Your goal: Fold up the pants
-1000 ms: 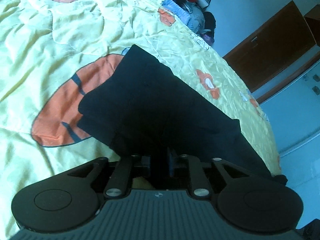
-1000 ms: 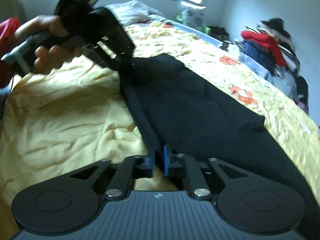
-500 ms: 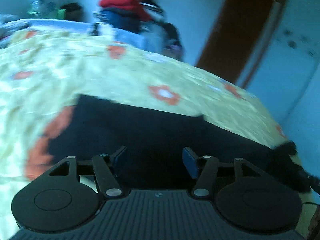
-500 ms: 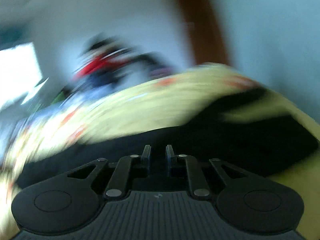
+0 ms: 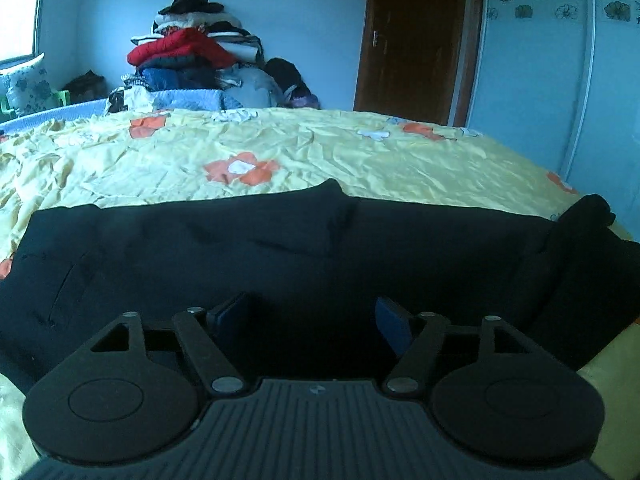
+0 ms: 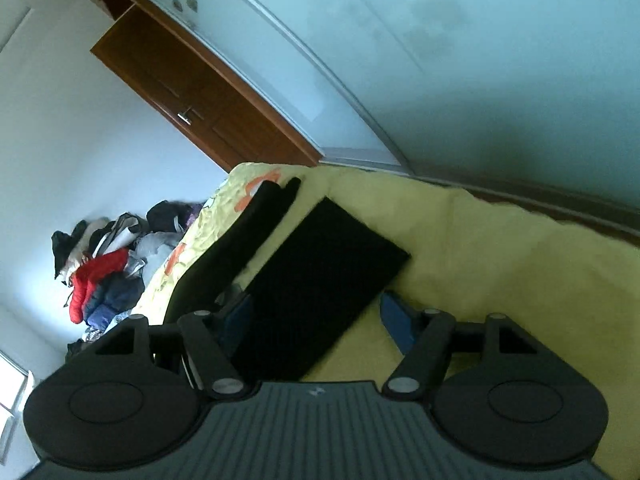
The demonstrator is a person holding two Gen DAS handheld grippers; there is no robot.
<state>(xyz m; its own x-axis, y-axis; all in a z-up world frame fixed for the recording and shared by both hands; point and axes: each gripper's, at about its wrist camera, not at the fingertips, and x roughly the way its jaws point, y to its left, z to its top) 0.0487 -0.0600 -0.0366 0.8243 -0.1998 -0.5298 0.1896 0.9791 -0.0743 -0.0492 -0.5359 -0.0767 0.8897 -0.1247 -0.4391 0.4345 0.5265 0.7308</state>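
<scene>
The black pants [image 5: 280, 256] lie spread across the yellow flowered bedspread [image 5: 320, 152], running left to right in the left wrist view. My left gripper [image 5: 312, 320] is open, low over the pants' near edge, holding nothing. In the right wrist view a flat black part of the pants [image 6: 320, 280] lies on the bedspread [image 6: 500, 260], with another strip of black cloth [image 6: 240, 248] beyond it. My right gripper [image 6: 316, 324] is open over the near end of that flat part, empty.
A pile of clothes with a red jacket [image 5: 180, 52] stands beyond the bed's far edge. A brown door [image 5: 412, 36] and a pale wardrobe [image 5: 540, 60] stand at the right. The bed edge drops off near the wardrobe [image 6: 440, 80].
Both grippers were shut on the pants and have opened, letting the cloth go. Both have swung round; the pants now lie flat on the bed.
</scene>
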